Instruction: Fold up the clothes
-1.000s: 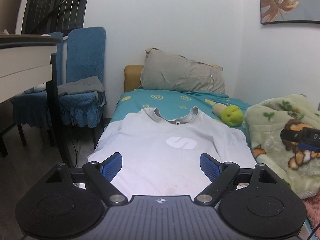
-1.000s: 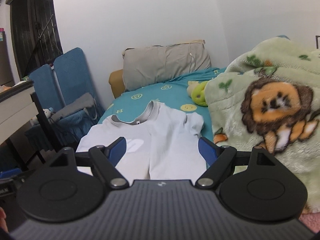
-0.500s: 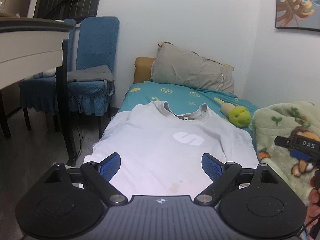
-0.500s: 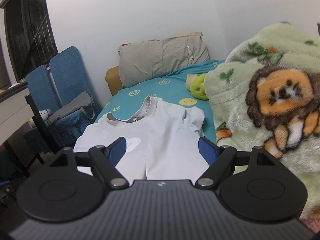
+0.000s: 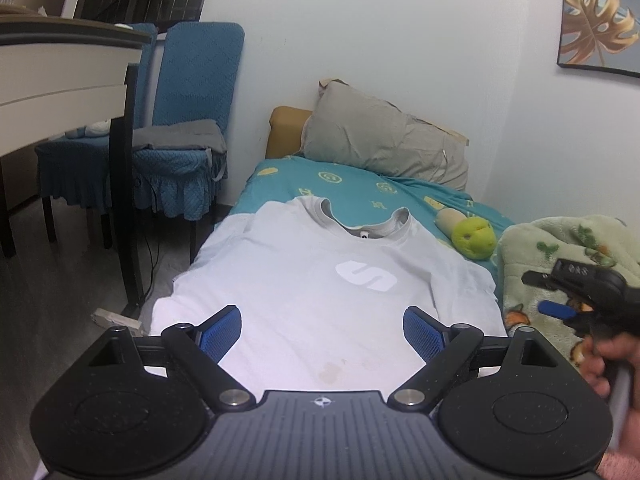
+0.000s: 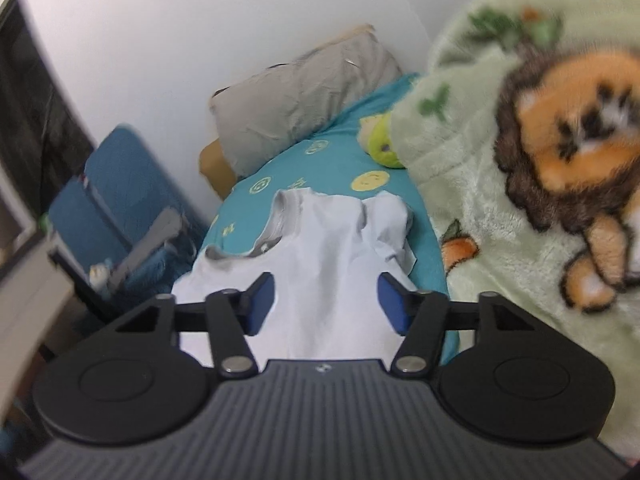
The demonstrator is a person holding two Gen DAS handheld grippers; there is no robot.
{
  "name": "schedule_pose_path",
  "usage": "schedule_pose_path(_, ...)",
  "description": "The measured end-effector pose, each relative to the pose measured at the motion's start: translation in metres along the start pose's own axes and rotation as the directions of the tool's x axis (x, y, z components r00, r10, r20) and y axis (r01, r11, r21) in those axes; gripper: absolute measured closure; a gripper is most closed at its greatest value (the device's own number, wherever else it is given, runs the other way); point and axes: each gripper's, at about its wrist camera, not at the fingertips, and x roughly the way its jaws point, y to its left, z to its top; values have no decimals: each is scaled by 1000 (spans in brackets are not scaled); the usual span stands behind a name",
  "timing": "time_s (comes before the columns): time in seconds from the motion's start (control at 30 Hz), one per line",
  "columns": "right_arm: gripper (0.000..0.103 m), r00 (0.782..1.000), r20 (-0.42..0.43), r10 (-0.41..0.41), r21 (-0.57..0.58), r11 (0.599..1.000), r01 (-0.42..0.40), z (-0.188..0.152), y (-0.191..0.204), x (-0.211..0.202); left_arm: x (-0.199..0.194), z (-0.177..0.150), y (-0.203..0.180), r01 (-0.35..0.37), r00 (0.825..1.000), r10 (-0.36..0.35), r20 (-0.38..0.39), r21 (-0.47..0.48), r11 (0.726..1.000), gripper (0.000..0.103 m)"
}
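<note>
Home bedroom. Single bed with teal emoji-print sheet (image 5: 360, 188) pushed against a plain white wall, grey crumpled pillow (image 5: 380, 140) at its head, green round plush toy (image 5: 474, 236) beside it. Pale green fleece blanket with cartoon lion print (image 6: 540, 160) heaped on the bed's right side. Blue fabric-covered chair (image 5: 192, 100) with grey folded cloth on its seat, near a white desk with black legs (image 5: 60, 68). Framed gold-leaf picture (image 5: 600, 16) on the wall.
</note>
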Motion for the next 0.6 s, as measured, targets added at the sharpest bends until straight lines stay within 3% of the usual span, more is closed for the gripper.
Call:
schedule_pose_path(0.1,46,1000,-18,21,161,987,-18,11,-24,28,7,-1,3,4,1000,-4,-14,-21,1000,13)
schedule_pose_path(0.2,46,999,-39,5,217,976,4,15,-34,62,20,-2,7,11,999,-13,-36,-51,999,13)
schedule_pose_path(0.43,49,995,-70,-69,205,975,82,11,-47,135,64,-6,12,-1,997,-5,-75,-81,997,13)
schedule_pose_path(0.47,52,996,-59,-72,184,979,82,10,-46,141,70,-7,12,-3,997,-4,-80,-80,997,13)
schedule_pose_path(0.57,94,993,-30,-113,93,989,115,7,-39,150,85,-11,12,2,996,-10,-94,-87,996,15)
schedule_pose_path(0.6,94,992,-15,-125,36,991,126,6,-32,151,87,-11,13,2,996,-11,-94,-91,996,16)
